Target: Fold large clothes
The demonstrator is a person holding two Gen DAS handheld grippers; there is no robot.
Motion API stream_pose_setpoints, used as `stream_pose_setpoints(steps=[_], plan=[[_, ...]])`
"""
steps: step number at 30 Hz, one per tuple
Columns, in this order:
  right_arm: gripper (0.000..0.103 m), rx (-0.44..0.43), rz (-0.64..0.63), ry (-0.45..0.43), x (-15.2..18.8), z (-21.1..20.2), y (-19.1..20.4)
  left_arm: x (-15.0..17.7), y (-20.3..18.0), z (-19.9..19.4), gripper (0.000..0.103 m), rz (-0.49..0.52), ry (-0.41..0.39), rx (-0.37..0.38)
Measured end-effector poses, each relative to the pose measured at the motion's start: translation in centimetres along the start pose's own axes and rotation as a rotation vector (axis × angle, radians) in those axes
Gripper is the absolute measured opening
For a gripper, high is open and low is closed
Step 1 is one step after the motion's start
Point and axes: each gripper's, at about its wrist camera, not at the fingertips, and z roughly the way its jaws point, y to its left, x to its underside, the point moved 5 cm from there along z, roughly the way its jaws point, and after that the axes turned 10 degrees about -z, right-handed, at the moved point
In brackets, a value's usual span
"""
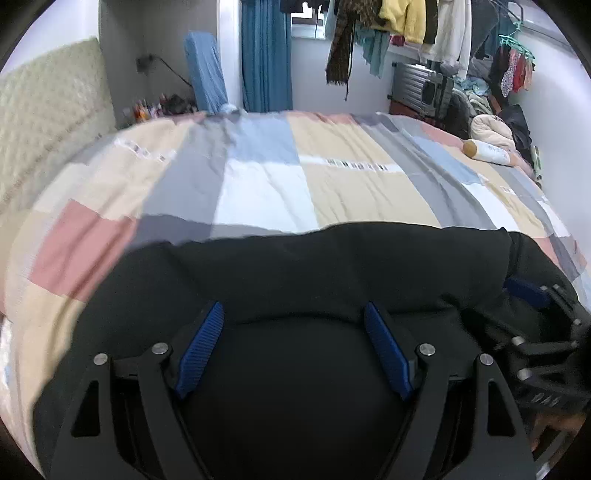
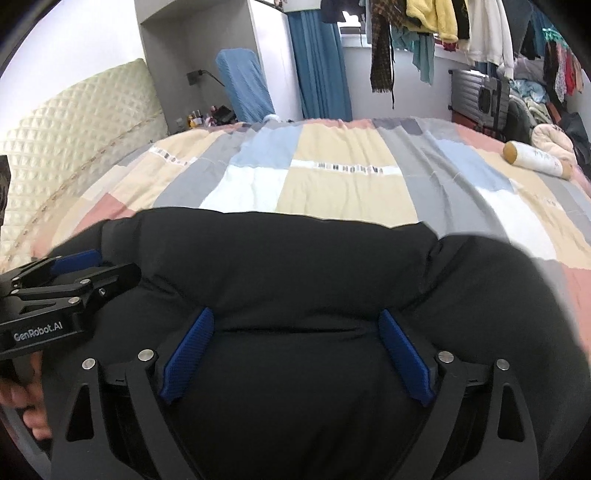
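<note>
A large black padded jacket (image 1: pixel 332 266) lies across the near side of the bed, its far edge running straight across the cover; in the right wrist view the black jacket (image 2: pixel 295 258) bulges in puffy rolls. My left gripper (image 1: pixel 293 347) hovers low over it with its blue pads (image 1: pixel 201 347) wide apart, open, black fabric filling the gap without being pinched. My right gripper (image 2: pixel 297 354) is open even wider over the jacket's right part. Each gripper appears in the other's view: the left gripper (image 2: pixel 70 284) at the left edge, the right gripper (image 1: pixel 535 314) at the right edge.
The bed cover (image 1: pixel 258 177) is a patchwork of pink, beige, grey and blue. A white bolster (image 2: pixel 535 158) lies at the far right. A quilted headboard (image 2: pixel 81 129) stands left. Hanging clothes (image 2: pixel 461 26), a suitcase (image 2: pixel 476 96) and blue curtains (image 2: pixel 317 62) line the far wall.
</note>
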Motion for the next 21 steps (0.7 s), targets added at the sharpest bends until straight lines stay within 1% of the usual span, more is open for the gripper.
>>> stream_pose_setpoints(steps=[4,7,8,9,12,14,15,16,21], plan=[[0.09,0.024,-0.005,-0.029,-0.2,-2.0,-1.5,-0.5,2.9,-1.7,0.079,-0.052,-0.03,-0.012],[0.091,0.049,0.007,-0.033,-0.1,-3.1,-3.5,-0.6,5.4,-2.3,0.079,-0.069,-0.04,-0.065],[0.094,0.064,0.013,-0.03,0.1,-3.2,-4.1,-0.5,6.6,-2.2,0.079,-0.078,-0.035,-0.089],[0.098,0.085,0.027,-0.023,0.4,-3.3,-5.1,-0.4,7.3,-2.0,0.079,-0.085,-0.024,-0.103],[0.099,0.092,0.054,-0.01,1.4,-3.0,-6.7,0.2,9.0,-1.2,0.079,-0.095,-0.001,-0.116],[0.099,0.076,0.051,0.016,2.2,-2.0,-7.0,0.6,9.5,-0.9,0.08,-0.09,-0.005,-0.123],[0.101,0.073,0.048,0.018,2.4,-1.6,-6.9,0.9,9.6,-0.6,0.08,-0.099,-0.003,-0.117],[0.103,0.08,0.043,0.019,2.5,-1.4,-6.7,1.1,9.7,-0.3,0.08,-0.102,0.002,-0.113],[0.103,0.126,-0.004,0.02,2.8,-0.5,-5.7,1.1,9.0,0.3,0.08,-0.075,0.013,-0.11]])
